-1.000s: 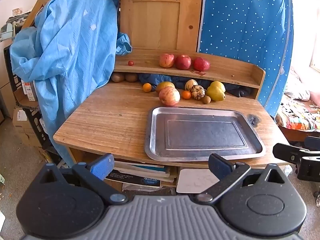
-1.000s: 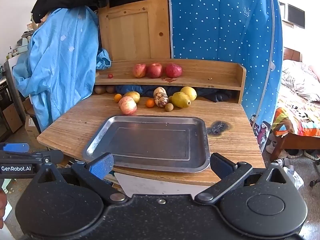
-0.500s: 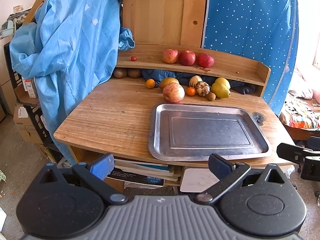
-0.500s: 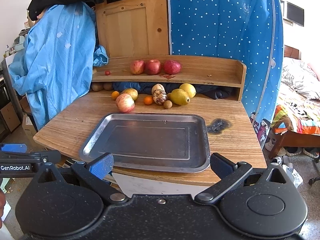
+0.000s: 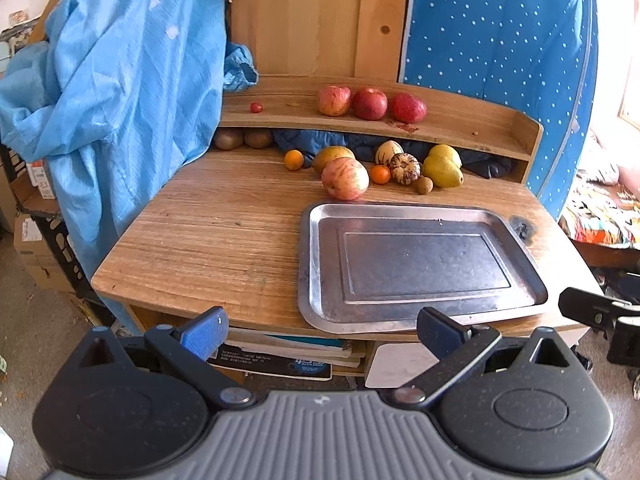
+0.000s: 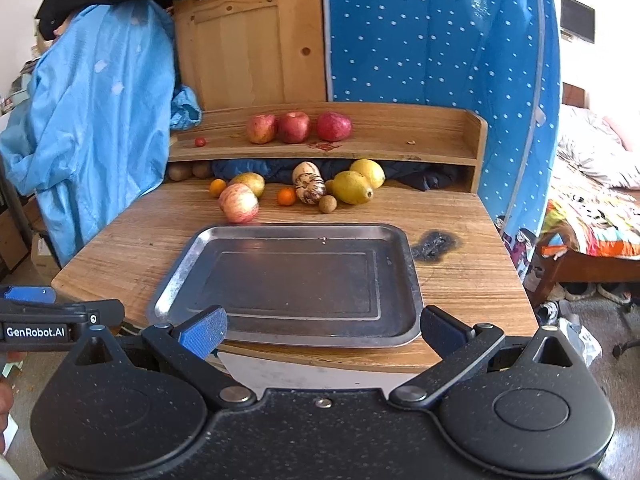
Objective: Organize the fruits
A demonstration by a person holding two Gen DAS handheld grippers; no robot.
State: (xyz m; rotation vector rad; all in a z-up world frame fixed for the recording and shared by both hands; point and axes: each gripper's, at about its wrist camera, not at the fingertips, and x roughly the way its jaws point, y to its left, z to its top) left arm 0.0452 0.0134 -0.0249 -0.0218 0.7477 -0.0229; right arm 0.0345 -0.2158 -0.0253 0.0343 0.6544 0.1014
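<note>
Closer to desk than a second ago | left gripper and right gripper wide apart, holding nothing | tray bare, frame centre | fruits upper centre, all unsorted | barely begun

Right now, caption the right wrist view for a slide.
Open right gripper faces empty rectangular metal tray; fruits beyond.

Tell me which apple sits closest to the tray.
The striped red-and-yellow apple on the desk, right by the tray's back left corner. The other three apples sit in a row up on the shelf.
</note>
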